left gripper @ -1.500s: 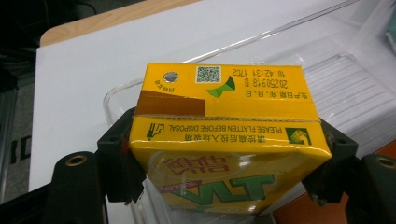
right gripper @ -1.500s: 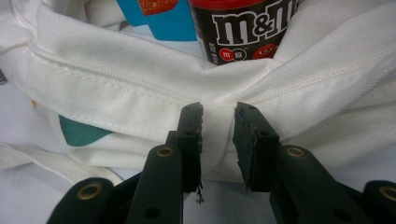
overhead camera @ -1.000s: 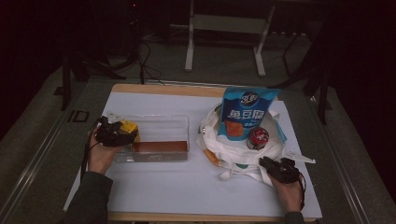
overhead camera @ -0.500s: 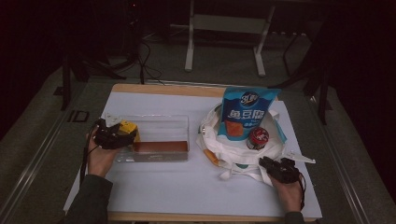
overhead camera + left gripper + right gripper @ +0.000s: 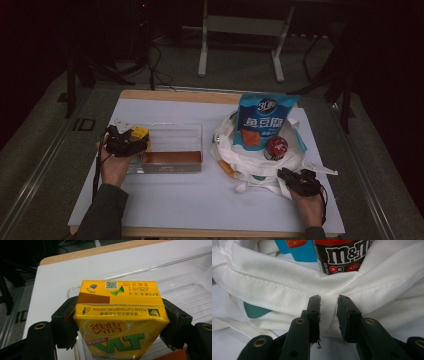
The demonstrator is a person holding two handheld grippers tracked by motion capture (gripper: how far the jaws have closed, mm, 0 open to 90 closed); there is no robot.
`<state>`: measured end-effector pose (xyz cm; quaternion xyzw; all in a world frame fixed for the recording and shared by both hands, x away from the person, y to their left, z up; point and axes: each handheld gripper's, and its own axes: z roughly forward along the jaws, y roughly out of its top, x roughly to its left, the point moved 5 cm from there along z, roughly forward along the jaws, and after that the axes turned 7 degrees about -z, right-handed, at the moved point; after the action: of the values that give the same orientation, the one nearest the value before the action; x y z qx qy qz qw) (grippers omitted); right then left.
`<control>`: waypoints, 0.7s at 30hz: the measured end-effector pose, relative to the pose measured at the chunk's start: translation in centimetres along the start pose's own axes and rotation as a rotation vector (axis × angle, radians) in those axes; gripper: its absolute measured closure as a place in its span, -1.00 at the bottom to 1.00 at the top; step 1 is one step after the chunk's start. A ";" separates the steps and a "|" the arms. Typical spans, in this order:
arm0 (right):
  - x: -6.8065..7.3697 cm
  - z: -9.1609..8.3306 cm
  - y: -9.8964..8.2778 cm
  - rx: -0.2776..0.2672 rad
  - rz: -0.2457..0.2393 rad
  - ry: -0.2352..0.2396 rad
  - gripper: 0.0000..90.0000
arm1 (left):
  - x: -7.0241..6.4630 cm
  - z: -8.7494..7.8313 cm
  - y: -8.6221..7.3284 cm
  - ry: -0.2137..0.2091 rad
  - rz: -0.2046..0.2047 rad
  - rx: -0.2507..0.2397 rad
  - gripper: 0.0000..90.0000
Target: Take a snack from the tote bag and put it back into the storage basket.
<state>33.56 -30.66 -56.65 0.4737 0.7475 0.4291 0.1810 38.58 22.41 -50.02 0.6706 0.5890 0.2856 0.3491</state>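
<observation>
— Left gripper [image 5: 120, 322] clamping the yellow cardboard drink carton [image 5: 119, 322] by its two sides, hanging over the near-left corner of the clear plastic tray [image 5: 172, 137]. Right gripper [image 5: 329, 312] part-open, straddling a fold of the white cloth bag [image 5: 287, 292].

— Progress?

— Seemingly partway: carton lifted, not yet set down; blue snack pouch [image 5: 265, 122] and dark candy jar [image 5: 276, 147] waiting in the bag. Carton's long axis running along the jaws, top pointing away.
</observation>
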 end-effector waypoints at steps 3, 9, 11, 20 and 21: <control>0.0 0.0 0.0 0.000 0.001 0.000 0.60 | -0.1 -0.1 -0.2 -0.007 0.021 0.004 -0.40; 0.0 0.0 0.0 0.001 -0.001 -0.001 0.60 | 0.2 -0.8 -0.6 -0.042 0.012 0.045 -0.42; 0.0 0.0 0.0 0.001 -0.001 -0.001 0.60 | 0.2 -1.0 -0.7 -0.045 0.019 0.046 -0.43; 0.0 0.0 0.0 0.000 0.000 0.000 0.60 | 0.2 -1.9 -1.2 -0.036 0.022 0.055 -0.47; 0.0 0.0 0.0 0.000 0.000 0.000 0.60 | 0.2 -2.0 -1.3 -0.037 0.023 0.056 -0.47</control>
<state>33.55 -30.66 -56.65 0.4736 0.7475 0.4291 0.1811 36.27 22.95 -49.85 0.6922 0.5823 0.2604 0.3376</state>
